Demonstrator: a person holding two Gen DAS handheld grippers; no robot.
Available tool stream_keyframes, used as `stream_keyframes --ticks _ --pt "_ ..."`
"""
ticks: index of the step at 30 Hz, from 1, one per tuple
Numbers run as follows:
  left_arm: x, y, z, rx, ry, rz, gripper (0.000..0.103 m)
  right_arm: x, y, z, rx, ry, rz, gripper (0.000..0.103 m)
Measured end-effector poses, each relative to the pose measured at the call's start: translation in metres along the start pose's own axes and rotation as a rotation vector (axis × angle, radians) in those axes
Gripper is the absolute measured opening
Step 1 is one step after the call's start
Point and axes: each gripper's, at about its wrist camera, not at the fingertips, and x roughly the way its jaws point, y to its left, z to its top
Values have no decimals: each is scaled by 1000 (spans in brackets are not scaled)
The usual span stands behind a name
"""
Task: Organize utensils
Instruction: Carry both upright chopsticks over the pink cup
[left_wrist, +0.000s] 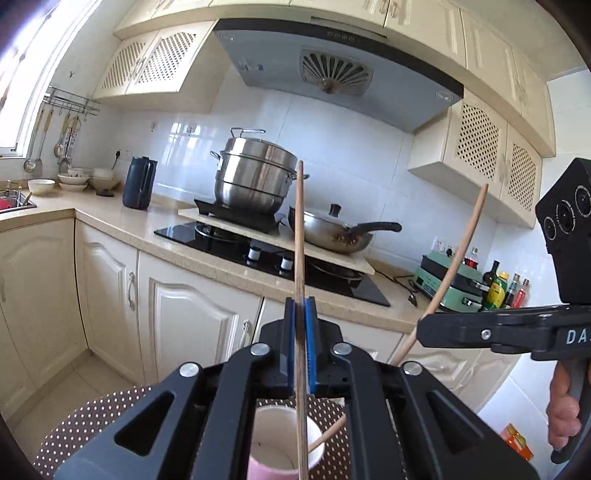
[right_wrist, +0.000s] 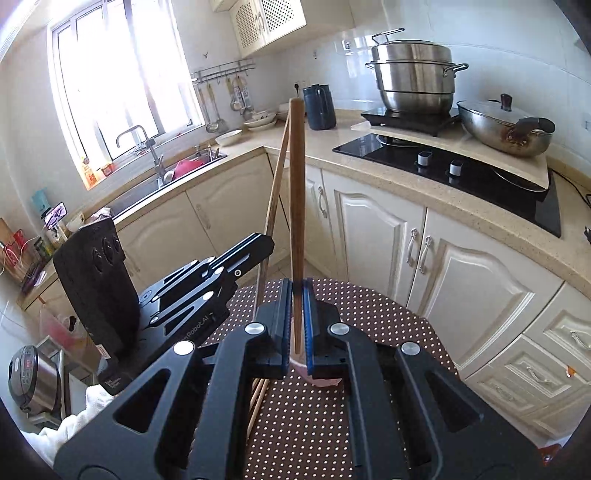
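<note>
A: What does the left gripper (left_wrist: 300, 314) hold?

B: Its blue pads are clamped on a wooden chopstick (left_wrist: 300, 236) that stands nearly upright. The lower end reaches down into a pink paper cup (left_wrist: 284, 446) on the dotted mat (left_wrist: 74, 424).

A: And the right gripper (right_wrist: 297, 295)?

B: Closed on a second chopstick (right_wrist: 296, 192), also close to upright, with the cup just under the pads. In the left view that stick leans from the cup's rim up toward the right, through the right gripper's fingertips.

A: Anything else on the mat?

B: In the right view, more chopsticks (right_wrist: 256, 400) lie flat, partly hidden under the gripper body.

A: Where is the cup relative to the kitchen?

B: On a round table in front of the cream cabinets. The counter (left_wrist: 166, 225) behind carries a steamer pot (left_wrist: 255, 177), a wok (left_wrist: 332, 232) and a dark jug (left_wrist: 138, 182).
</note>
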Motion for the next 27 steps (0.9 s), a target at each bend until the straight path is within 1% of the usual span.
stream_keyframes --ticks 4,14,19,27 --pt "13 -1 -6 12 -38 18 5 13 -8 3 -10 13 -17 6" --pt "31 -1 -24 71 -103 82 5 46 -24 -10 -8 67 -20 6" --pt "37 1 -39 76 -83 90 5 56 -27 -19 -3 96 -15 6" --pt "35 12 -61 72 4 85 5 72 -26 -34 9 128 -8 6"
